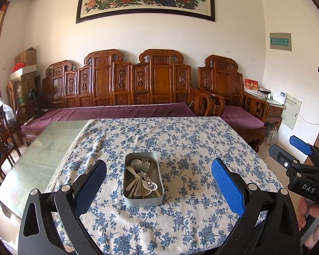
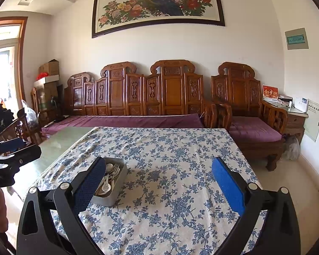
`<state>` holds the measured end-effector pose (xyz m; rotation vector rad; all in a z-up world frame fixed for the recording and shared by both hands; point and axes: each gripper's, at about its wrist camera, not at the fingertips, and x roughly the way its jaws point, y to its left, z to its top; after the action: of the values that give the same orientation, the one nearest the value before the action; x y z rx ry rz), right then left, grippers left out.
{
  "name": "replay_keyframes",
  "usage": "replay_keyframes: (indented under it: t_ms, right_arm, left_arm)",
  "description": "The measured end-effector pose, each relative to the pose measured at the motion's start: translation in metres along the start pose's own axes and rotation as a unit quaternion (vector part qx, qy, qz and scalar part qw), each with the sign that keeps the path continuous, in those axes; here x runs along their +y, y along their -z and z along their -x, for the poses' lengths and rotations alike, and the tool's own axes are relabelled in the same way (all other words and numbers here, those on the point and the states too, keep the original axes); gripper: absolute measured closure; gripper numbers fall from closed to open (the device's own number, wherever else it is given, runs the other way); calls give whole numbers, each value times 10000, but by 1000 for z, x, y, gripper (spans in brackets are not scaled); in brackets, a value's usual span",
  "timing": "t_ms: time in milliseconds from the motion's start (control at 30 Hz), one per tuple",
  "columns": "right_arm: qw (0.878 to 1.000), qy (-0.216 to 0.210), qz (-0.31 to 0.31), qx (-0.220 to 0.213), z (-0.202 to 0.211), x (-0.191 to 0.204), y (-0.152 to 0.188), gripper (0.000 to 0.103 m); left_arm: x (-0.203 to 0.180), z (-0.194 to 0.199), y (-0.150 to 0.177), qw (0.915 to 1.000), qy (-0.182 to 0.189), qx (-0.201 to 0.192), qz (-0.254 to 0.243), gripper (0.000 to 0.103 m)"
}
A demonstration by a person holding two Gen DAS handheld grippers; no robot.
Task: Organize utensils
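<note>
A grey metal tin (image 1: 128,200) stands on the blue-flowered tablecloth (image 1: 191,159). It holds several steel spoons and forks (image 1: 141,177) piled together. My left gripper (image 1: 158,182) is open and empty, above the near table edge, with the tin between and beyond its fingers. In the right wrist view the tin (image 2: 108,197) sits partly behind the left finger (image 2: 89,184). My right gripper (image 2: 158,186) is open and empty, to the right of the tin. The right gripper also shows at the right edge of the left wrist view (image 1: 297,155).
The cloth covers the right part of a glass-topped table (image 1: 42,148); the bare glass lies to the left. A carved wooden sofa (image 1: 121,85) with purple cushions stands behind the table. Wooden chairs (image 1: 0,140) stand at the left.
</note>
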<state>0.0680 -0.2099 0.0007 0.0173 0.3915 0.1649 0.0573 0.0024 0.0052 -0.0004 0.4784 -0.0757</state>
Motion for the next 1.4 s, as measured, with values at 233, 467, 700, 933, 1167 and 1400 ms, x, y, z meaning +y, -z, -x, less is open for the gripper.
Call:
replay_keyframes:
  t_ms: [233,467,700,933,1167,1400]
  right_arm:
    - [10000,-6,-1,-3,0,0,0,3]
    - [10000,-8,-4,-4,0,0,0,3]
    - [10000,-7,-1,-2,0,1,1,3]
    - [10000,-5,-5,-2,0,0,1,3]
    - [10000,-9,-6,-7,0,0,1,3]
    - [10000,-12,-4,-3,0,1,1,3]
  left_arm:
    - [1,1,0,10000,-12,-16,-1,8]
    - [1,1,0,10000,-17,-18,-6,8]
    - [1,2,-1,10000,-30,-27,-10,8]
    - [0,2,-2,10000,-29,-42,-15,8]
    - [-1,3,-2,10000,-27,-55,-19,8]
    - [-1,4,-2,10000,-29,-60,-16,8]
